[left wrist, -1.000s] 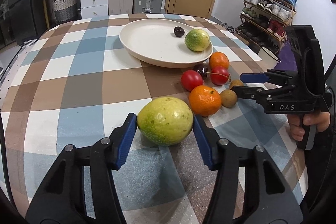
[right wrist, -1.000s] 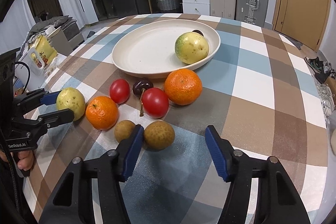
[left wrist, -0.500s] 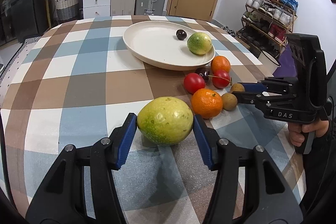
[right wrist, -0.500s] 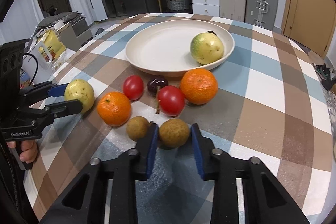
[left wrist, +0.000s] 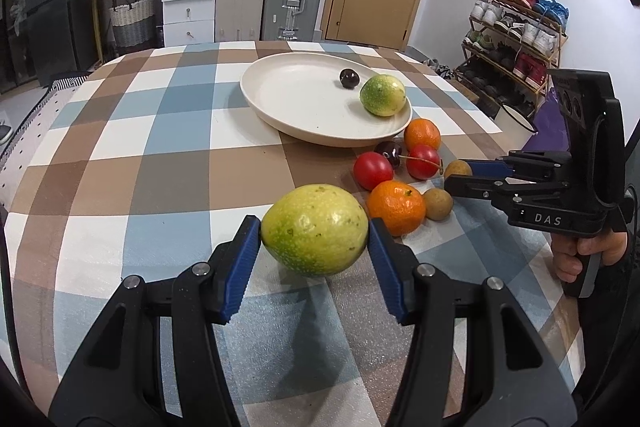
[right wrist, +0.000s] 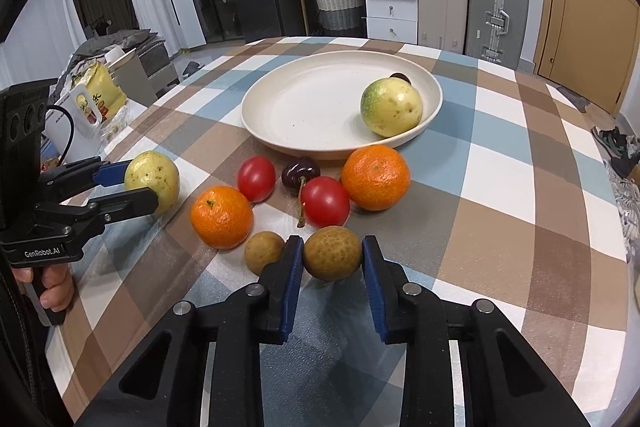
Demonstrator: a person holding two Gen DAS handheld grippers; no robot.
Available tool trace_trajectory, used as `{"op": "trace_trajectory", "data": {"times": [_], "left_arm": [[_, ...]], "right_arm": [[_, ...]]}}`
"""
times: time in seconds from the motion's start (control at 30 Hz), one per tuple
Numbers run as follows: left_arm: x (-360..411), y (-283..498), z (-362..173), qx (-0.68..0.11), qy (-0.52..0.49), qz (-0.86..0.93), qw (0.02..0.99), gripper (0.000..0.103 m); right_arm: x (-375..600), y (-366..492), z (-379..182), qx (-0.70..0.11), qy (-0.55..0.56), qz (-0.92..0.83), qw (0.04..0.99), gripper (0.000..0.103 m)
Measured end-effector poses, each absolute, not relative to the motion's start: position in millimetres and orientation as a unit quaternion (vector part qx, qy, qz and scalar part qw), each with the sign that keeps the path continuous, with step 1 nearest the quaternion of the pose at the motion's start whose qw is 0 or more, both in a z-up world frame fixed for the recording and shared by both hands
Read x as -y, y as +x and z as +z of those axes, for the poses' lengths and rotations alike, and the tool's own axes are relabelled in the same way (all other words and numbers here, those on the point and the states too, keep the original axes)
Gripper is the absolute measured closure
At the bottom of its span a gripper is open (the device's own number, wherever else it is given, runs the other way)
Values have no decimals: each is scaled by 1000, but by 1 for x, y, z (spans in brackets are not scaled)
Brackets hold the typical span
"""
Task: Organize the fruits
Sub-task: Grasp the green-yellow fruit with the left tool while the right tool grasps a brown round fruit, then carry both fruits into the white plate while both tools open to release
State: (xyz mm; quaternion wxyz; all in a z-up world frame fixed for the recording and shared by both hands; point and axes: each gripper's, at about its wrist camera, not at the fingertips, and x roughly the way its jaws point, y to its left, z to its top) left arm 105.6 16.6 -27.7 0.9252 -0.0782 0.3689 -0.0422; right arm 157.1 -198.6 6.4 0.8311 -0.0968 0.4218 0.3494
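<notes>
My left gripper (left wrist: 314,227) is shut on a large yellow-green fruit (left wrist: 315,229) low over the checked tablecloth; the right wrist view shows the same gripper (right wrist: 140,187) and fruit (right wrist: 154,175) at far left. The right gripper (right wrist: 332,247) is shut on a brown longan (right wrist: 332,258), both blue pads pressing its sides. In the left wrist view the right gripper (left wrist: 460,175) comes in from the right. A cream plate (left wrist: 288,107) (right wrist: 304,107) farther back holds a second yellow-green fruit (right wrist: 391,106) and a dark cherry (left wrist: 349,78).
Between the plate and my grippers lie two oranges (right wrist: 221,217) (right wrist: 376,177), two red tomatoes (right wrist: 256,178) (right wrist: 325,201), a stemmed cherry (right wrist: 300,173) and a second longan (right wrist: 264,251). A hand (left wrist: 576,251) holds the right gripper. A shoe rack (left wrist: 516,39) stands beyond the table's right edge.
The right gripper's jaws, open a second ago beside the longan, have shut on it. The left gripper has kept its hold on the yellow-green fruit without moving.
</notes>
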Motion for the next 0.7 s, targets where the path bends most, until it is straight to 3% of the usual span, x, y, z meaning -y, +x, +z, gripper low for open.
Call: {"op": "trace_trajectory", "data": {"times": [0.7], "left_arm": [[-7, 122, 2, -331, -59, -32, 941, 51]], "right_arm": [[211, 157, 34, -369, -44, 357, 857, 73]]}}
